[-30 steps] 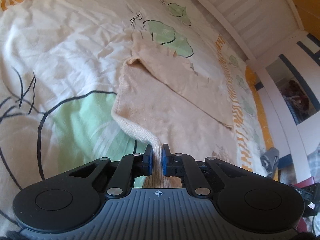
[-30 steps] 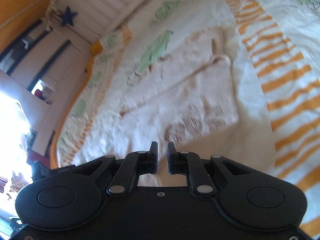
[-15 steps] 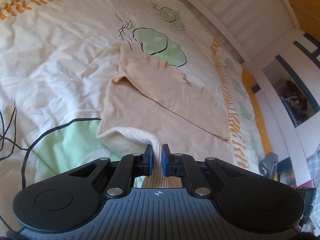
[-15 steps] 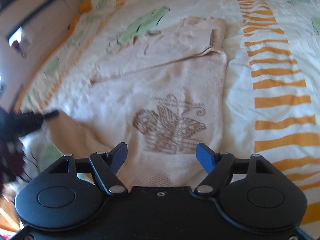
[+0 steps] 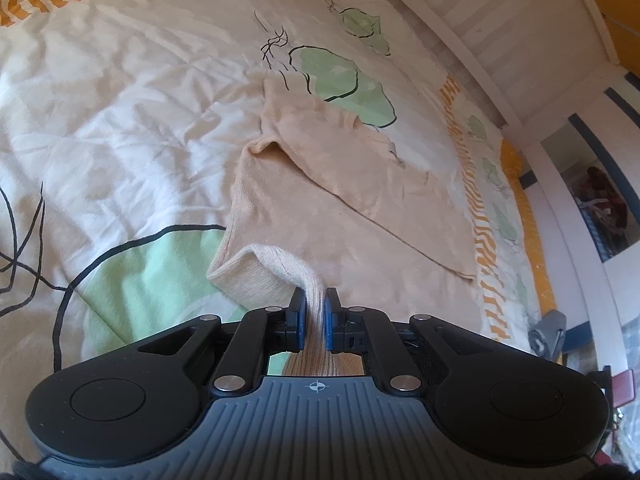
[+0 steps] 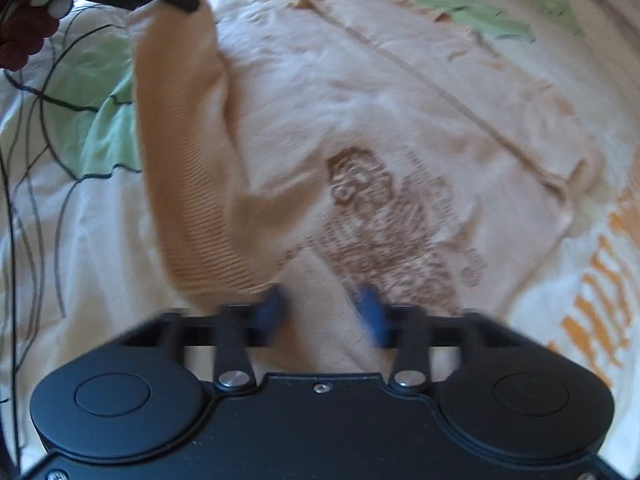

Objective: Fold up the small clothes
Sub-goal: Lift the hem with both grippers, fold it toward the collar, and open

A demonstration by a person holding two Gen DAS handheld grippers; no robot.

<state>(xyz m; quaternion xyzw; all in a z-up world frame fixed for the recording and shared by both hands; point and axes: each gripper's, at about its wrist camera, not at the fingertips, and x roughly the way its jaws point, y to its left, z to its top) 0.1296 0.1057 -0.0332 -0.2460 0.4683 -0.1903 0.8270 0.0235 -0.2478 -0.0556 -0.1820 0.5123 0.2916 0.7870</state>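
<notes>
Left wrist view: the left hand-held gripper [image 5: 314,312] pinches the ribbed hem [image 5: 256,280] of a beige top [image 5: 320,184] and holds that corner raised off the bed [image 5: 120,120]. The rest of the top lies flat on the leaf-print cover, with one sleeve [image 5: 360,160] folded diagonally across the body. A white slatted bed frame [image 5: 480,40] borders the far side.

Right wrist view: at upper left, the left hand-held gripper's tip grips the lifted hem corner, and a dark red sleeve [image 6: 20,36] shows beside it. The ribbed hem hangs in a band from that corner down to the right hand-held gripper [image 6: 322,312]. The picture is motion-blurred; the blue pads [image 6: 274,308] appear a little apart with the hem's cloth bunched between them. The jaws have just been closing, and they are judged to be pinching the hem, though the blur leaves the contact itself unclear. Beyond lies the brown print [image 6: 400,224] on the top's front, face up.

Progress, as a judgement: the sleeve fold looks done, and both hem corners now appear secured. What remains is to carry the hem over toward the neckline to halve the body, lay it flat, and release. The fold over the body has not yet begun, since most of the top rests on the bed.
</notes>
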